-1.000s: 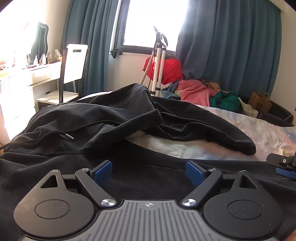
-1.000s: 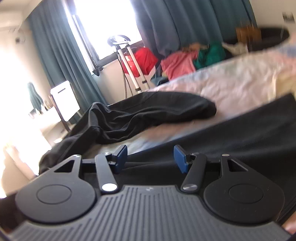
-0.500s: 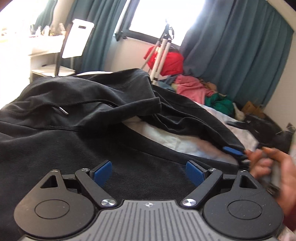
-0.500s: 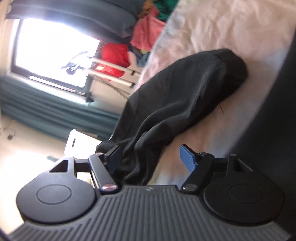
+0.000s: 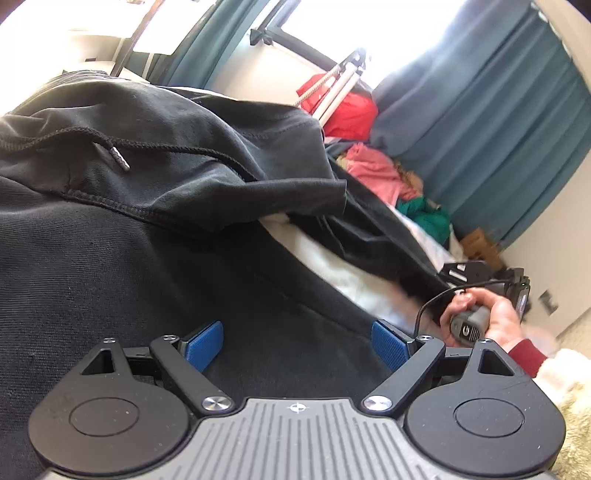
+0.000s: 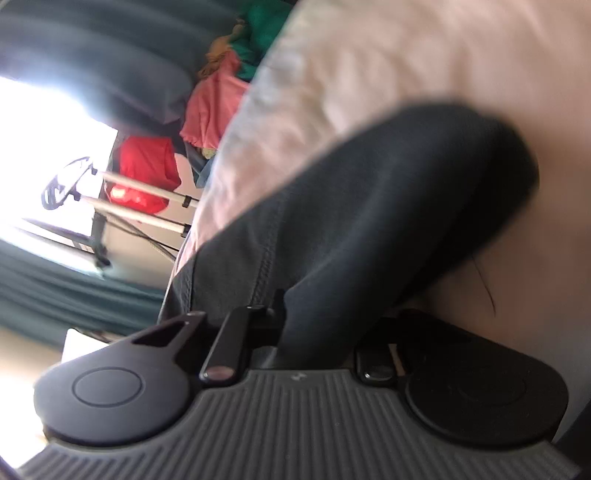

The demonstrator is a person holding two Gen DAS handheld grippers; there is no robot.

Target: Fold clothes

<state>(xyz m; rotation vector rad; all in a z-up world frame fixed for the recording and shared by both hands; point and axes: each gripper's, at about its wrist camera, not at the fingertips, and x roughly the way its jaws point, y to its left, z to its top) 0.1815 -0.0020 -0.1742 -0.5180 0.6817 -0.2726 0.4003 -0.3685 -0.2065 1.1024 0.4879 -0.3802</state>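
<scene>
**Mia:** Across the bed (image 5: 332,266) lies a big black hoodie (image 5: 110,240). It fills the left and middle of the left camera's picture. Can you see its string?

**Ben:** Yes, the string (image 5: 110,157) is in the upper left, with a little knot at the end. Where are the left tongs (image 5: 295,345)?

**Mia:** Low in the middle of that picture, just over the black cloth. Their two blue pads (image 5: 205,345) are wide apart and hold nothing.

**Ben:** And the right tongs (image 6: 317,332)?

**Mia:** They are at the bottom of the right camera's picture, which is tipped over and blurry. The sleeve (image 6: 388,206) of the hoodie runs from the right side of the picture down between them. I cannot see the pads, so I cannot tell if they are pinching it.

**Ben:** I see a hand (image 5: 487,317) at the right edge of the left picture.

**Mia:** That is the right hand, with a red cuff, holding a grey handle. It sits right by the end of the sleeve.

**Ben:** What is behind the bed?

**Mia:** Blue curtains (image 5: 498,110) in the upper right, a bright window (image 5: 332,26) at the top, and a heap of red, pink and green clothes (image 5: 373,173) under it.
</scene>
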